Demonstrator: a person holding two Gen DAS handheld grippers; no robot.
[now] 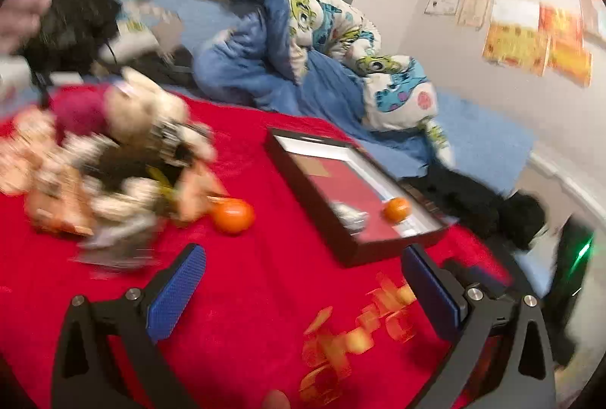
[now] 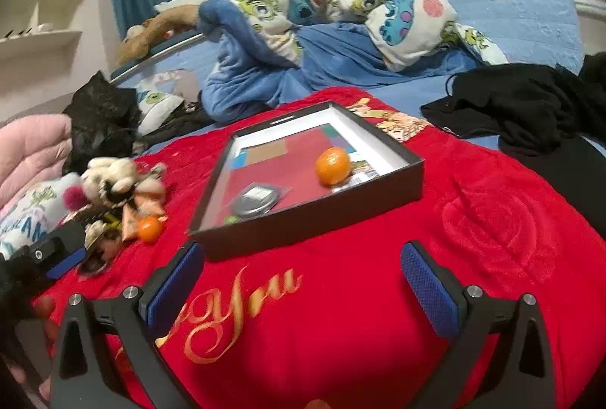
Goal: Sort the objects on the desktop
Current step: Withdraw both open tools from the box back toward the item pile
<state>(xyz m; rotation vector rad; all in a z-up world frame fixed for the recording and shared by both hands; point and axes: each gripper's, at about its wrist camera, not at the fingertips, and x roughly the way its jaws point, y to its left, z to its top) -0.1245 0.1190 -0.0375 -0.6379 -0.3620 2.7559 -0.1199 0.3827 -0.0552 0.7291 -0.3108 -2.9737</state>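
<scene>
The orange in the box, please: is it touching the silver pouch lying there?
Apart. The right wrist view shows red box floor between the orange and the silver pouch.

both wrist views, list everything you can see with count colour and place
box: 1, black outside, white and red inside, middle of the red blanket
oranges: 2, orange, one in the box, one on the blanket by the toy pile
silver packet: 1, grey, in the box, near front wall
toy pile: several plush and small items, cream, pink, black, left of the box; blurred, no exact count
red blanket: 1, red with gold lettering, under everything
cartoon quilt: 1, blue and white, behind on the bed
black clothes: dark heap, right of the box
left gripper: 1, black with blue pads, open, empty
right gripper: 1, same, open, empty
</scene>
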